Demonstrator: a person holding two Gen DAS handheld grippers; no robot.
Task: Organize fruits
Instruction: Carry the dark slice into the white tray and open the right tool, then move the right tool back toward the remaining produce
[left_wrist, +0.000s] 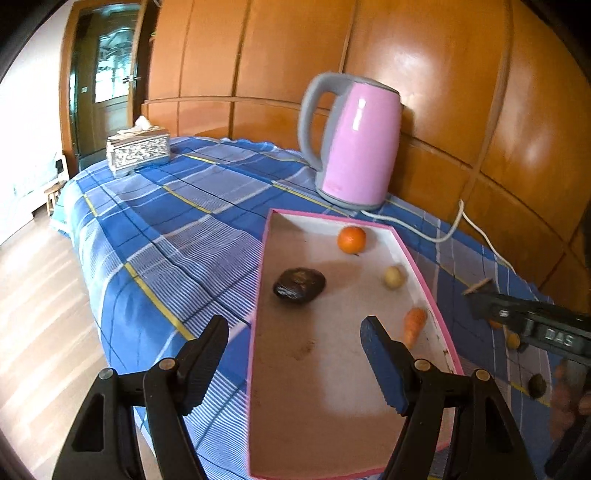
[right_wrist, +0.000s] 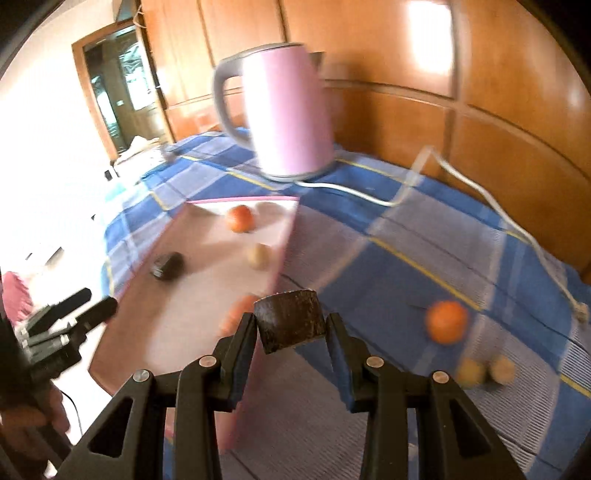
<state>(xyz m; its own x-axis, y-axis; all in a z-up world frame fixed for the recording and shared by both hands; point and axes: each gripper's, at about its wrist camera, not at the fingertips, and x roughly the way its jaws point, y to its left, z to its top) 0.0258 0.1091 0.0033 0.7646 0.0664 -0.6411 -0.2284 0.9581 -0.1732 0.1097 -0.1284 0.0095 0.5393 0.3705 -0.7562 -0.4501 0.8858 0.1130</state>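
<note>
One pink-rimmed tray (left_wrist: 258, 295) on the blue plaid cloth (left_wrist: 155, 236) holds four items: one dark avocado (left_wrist: 299, 285), one orange (left_wrist: 351, 240), one carrot (left_wrist: 413, 325), one small yellow fruit (left_wrist: 393, 277). The left gripper (left_wrist: 295, 354) gapes empty over the tray; the right gripper (right_wrist: 290, 328) clamps one dark cut fruit piece (right_wrist: 290, 320) at the tray's edge.

Near half of the tray (left_wrist: 258, 295) floor is bare, open from above. Kettle (left_wrist: 354, 144) & cord (left_wrist: 448, 229) block the far side; cloth (left_wrist: 166, 229) to the tray's left lies clear
</note>
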